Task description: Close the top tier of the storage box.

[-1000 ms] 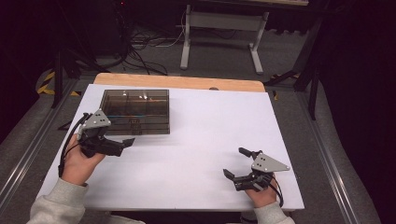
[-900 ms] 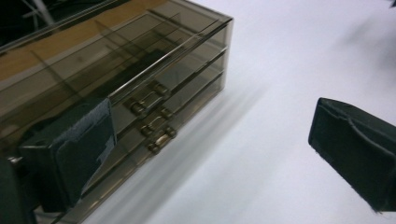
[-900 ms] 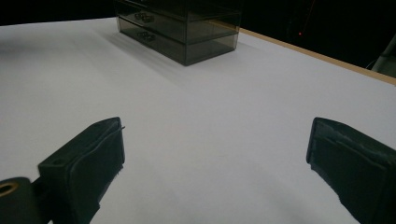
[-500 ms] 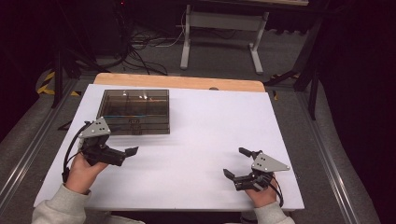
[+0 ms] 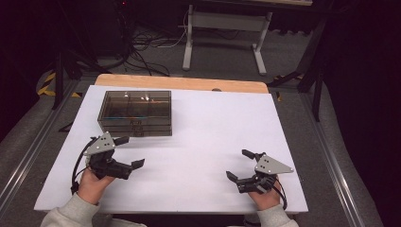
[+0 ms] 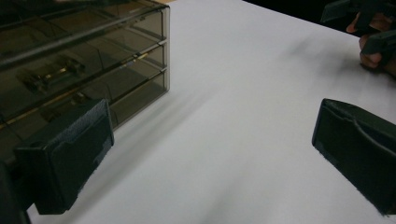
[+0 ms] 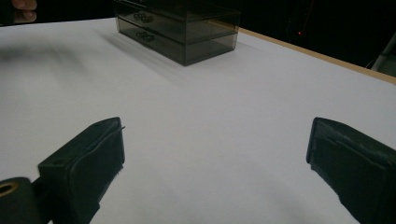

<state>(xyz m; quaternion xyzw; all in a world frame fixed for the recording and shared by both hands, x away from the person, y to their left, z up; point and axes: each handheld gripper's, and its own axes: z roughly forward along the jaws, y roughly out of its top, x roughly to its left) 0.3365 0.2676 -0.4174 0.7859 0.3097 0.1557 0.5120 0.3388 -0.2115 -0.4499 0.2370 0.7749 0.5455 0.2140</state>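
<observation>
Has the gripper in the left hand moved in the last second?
Yes. The left gripper has drawn back from the smoky drawer box, toward the table's near edge.

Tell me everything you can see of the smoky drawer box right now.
The drawer box is a low, see-through, smoke-tinted plastic cabinet with stacked shallow drawers, all shut, each with a small front handle. It stands level on the white table, far left, drawer fronts towards the person. Small items show dimly inside. Nothing touches it; the left gripper, jaws apart, is just in front of it.
</observation>
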